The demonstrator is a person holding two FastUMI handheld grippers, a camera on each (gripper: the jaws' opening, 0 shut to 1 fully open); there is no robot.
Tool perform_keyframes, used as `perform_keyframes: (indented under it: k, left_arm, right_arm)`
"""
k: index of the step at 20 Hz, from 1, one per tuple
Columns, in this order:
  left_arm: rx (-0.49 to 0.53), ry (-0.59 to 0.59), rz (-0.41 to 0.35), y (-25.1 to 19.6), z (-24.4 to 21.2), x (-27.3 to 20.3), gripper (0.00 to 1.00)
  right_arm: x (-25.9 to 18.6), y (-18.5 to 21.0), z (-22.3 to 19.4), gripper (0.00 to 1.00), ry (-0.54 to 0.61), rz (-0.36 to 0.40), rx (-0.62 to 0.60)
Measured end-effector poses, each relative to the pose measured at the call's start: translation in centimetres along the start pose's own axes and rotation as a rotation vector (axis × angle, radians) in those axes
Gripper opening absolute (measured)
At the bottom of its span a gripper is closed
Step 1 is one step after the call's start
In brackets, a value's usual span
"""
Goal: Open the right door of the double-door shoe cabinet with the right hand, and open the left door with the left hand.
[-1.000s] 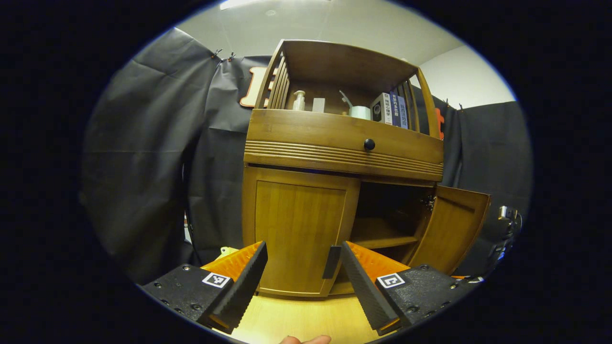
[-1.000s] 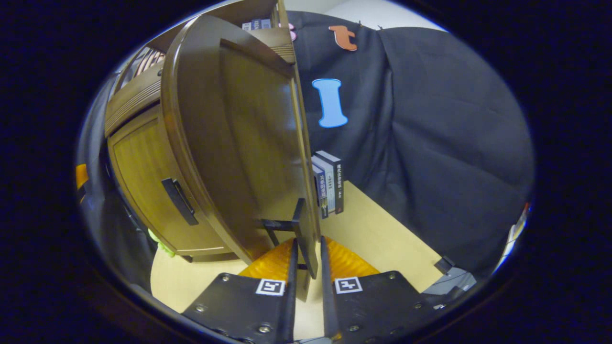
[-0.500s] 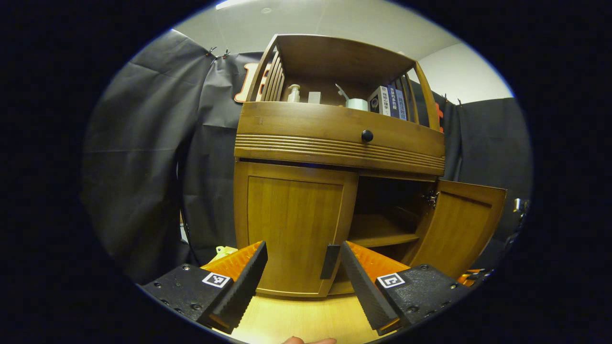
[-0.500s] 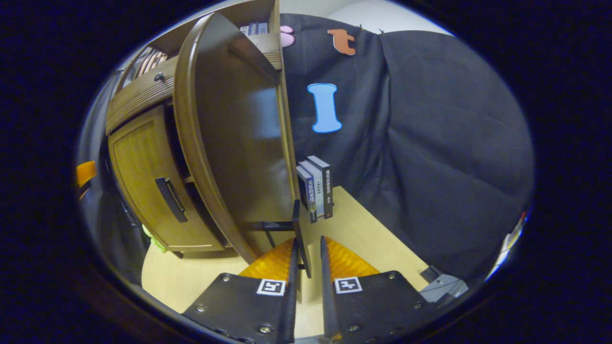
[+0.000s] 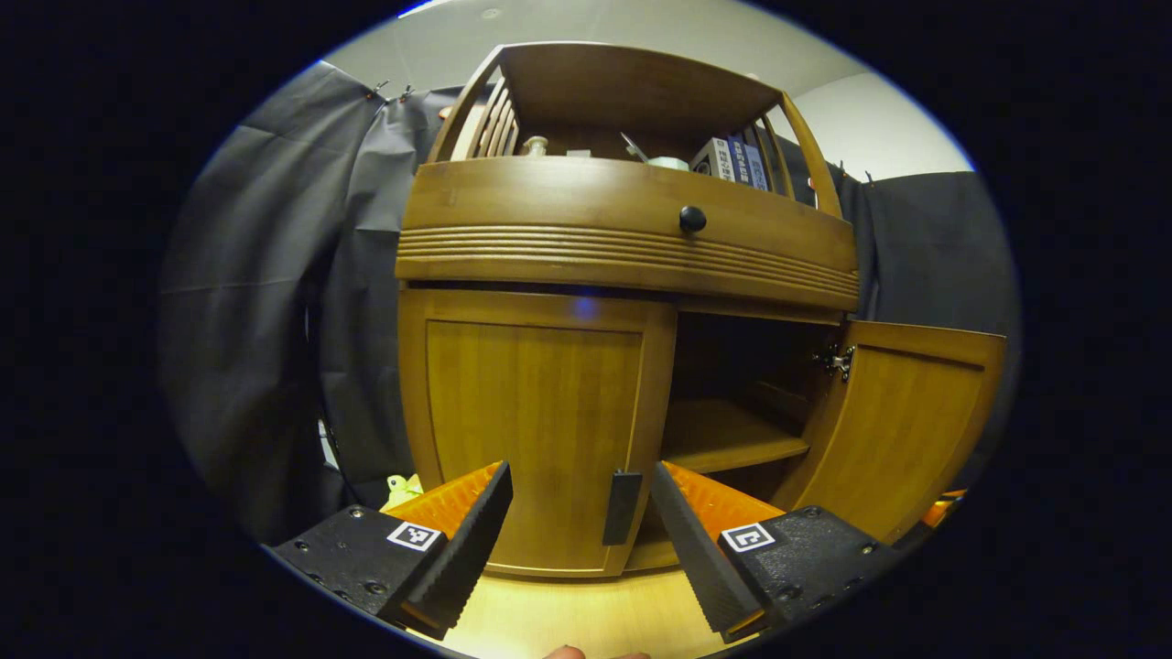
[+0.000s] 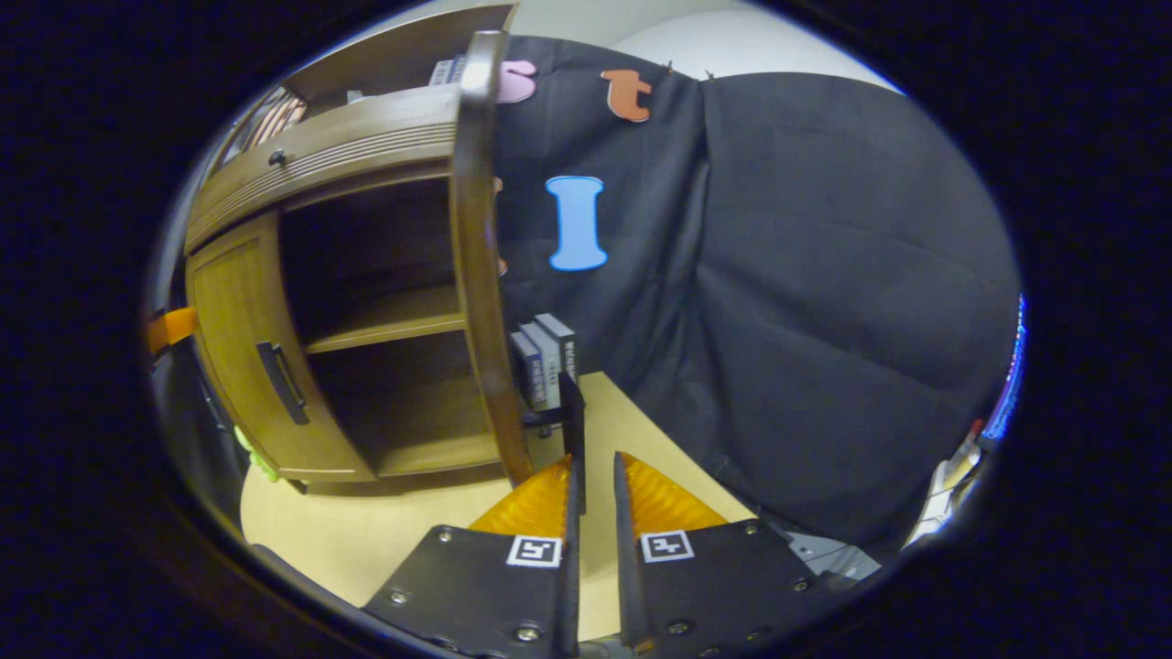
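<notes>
Shoe cabinet [image 5: 632, 238]: stands upright on the pale wooden worktop [image 5: 586, 613], back toward the black cloth wall; long axis vertical, front facing the left gripper view.
Left door [image 5: 536, 421]: shut, flat against the cabinet front, tall panel upright.
Left door handle [image 5: 622, 506]: dark bar, long axis vertical, low on the door's inner edge, next to the open compartment.
Right door [image 5: 906, 421]: swung wide open on its hinge [image 5: 835, 360], panel upright, free edge pointing out from the cabinet and away from the left door; in the right gripper view it is seen almost edge-on [image 6: 481, 275].
Right door handle [image 6: 572, 426]: dark vertical bar on the door's outer face, low down, standing at the fingertips of the right tool.
Inside: an inner shelf [image 5: 728, 444] lies level across the opened half; in the right gripper view [image 6: 385, 320] it shows behind the door edge.
Left tool [image 5: 581, 476]: fingers spread wide, holding nothing, near the worktop's front edge; the left door handle appears between the fingertips but farther off, not touched.
Right tool [image 6: 592, 471]: fingers drawn to a narrow gap just below the right door handle; whether they press on it I cannot tell.
Drawer knob [image 5: 692, 219]: round, dark, on the ribbed drawer front above the doors.
Books [image 6: 545, 366]: upright on the worktop beyond the right door, against the cloth.
</notes>
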State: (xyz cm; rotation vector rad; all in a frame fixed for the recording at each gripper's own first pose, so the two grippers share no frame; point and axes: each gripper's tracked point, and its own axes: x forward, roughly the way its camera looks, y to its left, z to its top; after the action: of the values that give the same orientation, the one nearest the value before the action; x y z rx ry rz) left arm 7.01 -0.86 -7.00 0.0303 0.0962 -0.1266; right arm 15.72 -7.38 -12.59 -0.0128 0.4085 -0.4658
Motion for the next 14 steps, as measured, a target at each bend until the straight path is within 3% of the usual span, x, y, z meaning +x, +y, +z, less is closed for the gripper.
perform_keyframes:
  k: [4, 5, 8, 9, 14]
  left_arm:
    - [-0.021, 0.050, -0.033, -1.2, -1.9, 2.6, 0.92]
    - [-0.021, 0.059, -0.042, -1.7, -2.4, 3.2, 0.96]
    - [-0.020, 0.116, -0.053, -2.0, -4.3, 5.5, 0.92]
    - [-0.025, 0.136, -0.054, -2.1, -4.7, 6.3, 0.96]
    - [-0.035, 0.226, -0.050, -2.8, -8.0, 10.0, 0.95]
  right_arm:
    - [-0.9, -2.2, 0.9, 0.17, -0.030, -0.045, 0.027]
    - [-1.1, -3.2, 0.8, 0.17, -0.037, -0.069, 0.020]
    - [-2.6, -5.1, 1.1, 0.17, -0.062, -0.130, 0.007]
    - [-3.1, -6.1, 1.1, 0.18, -0.070, -0.151, 0.008]
    - [-5.9, -9.9, 0.6, 0.17, -0.089, -0.244, 0.047]
